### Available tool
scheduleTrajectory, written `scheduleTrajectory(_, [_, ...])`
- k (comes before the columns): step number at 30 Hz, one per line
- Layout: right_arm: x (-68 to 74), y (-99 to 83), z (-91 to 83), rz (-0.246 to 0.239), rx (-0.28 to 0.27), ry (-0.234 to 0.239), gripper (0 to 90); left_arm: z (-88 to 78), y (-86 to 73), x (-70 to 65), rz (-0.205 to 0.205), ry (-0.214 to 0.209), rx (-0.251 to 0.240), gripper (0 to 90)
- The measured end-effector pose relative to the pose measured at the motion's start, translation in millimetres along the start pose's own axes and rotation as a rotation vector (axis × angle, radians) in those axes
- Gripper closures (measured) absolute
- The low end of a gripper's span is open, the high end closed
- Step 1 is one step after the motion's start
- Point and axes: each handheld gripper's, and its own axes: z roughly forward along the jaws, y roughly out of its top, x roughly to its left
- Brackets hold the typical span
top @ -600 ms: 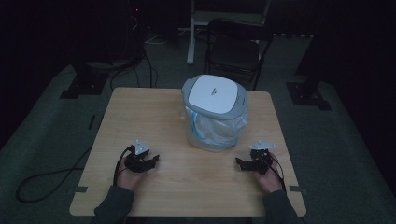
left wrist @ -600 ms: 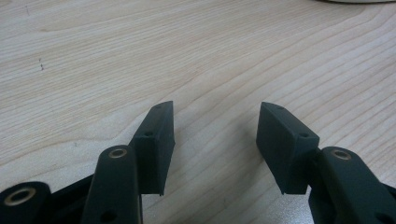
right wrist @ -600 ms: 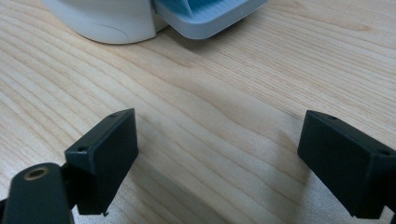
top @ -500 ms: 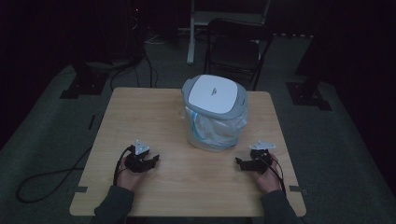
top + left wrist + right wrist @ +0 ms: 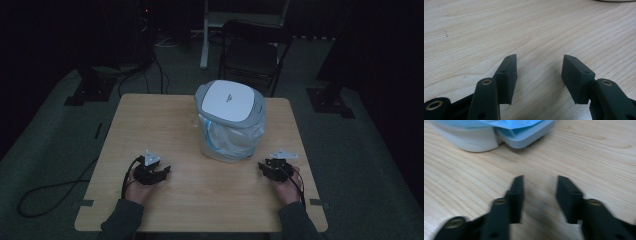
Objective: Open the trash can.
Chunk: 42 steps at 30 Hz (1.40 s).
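step: pre-approach, I judge | lidded bin [image 5: 229, 120] mid-table, bag-lined | left gripper [image 5: 539, 67] and right gripper [image 5: 539, 186] both gape empty on table [image 5: 150, 120] | next: reach bin's lid

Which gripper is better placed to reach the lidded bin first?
Right, by a small margin. The right gripper rests nearer the bin, whose base lies just ahead of its open jaws. The left gripper, also open, faces bare table.
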Motion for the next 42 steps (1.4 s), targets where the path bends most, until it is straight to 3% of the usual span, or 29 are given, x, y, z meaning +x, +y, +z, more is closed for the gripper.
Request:
scheduleTrajectory(4, [-3.2,7.2,-3.4,0.019,-0.015,0.0,71.3,0.0,0.0,0.0,0.0,0.0,0.0,47.3])
scheduleTrajectory(6, [-3.9,13.0,-5.4,0.03,-0.021,0.022,76.4,0.0,0.0,0.0,0.0,0.0,0.0,47.3])
scheduleTrajectory(11, [-0.7,24.6,-7.0,-0.008,-0.059,0.074,89.7,0.0,0.0,0.1,0.0,0.0,0.0,47.3])
scheduleTrajectory(17, [-1.0,39.1,-1.2,-0.024,-0.074,0.089,90.0,0.0,0.0,0.1,0.0,0.0,0.0,47.2])
scheduleTrajectory(25, [1.4,53.7,14.2,-0.002,-0.079,0.089,90.0,0.1,0.0,0.0,-0.001,-0.001,0.0,47.1])
scheduleTrajectory(29, [0.3,53.2,21.5,0.009,-0.066,0.068,90.0,0.0,0.0,0.0,0.0,-0.001,0.0,47.0])
scheduleTrajectory(30, [-2.2,52.6,22.9,0.03,-0.079,0.074,90.0,0.1,0.0,0.0,0.0,-0.001,0.0,47.0])
scheduleTrajectory(42, [-2.1,52.9,29.0,0.014,-0.09,0.074,90.0,0.1,0.0,0.0,0.0,-0.001,0.0,47.0])
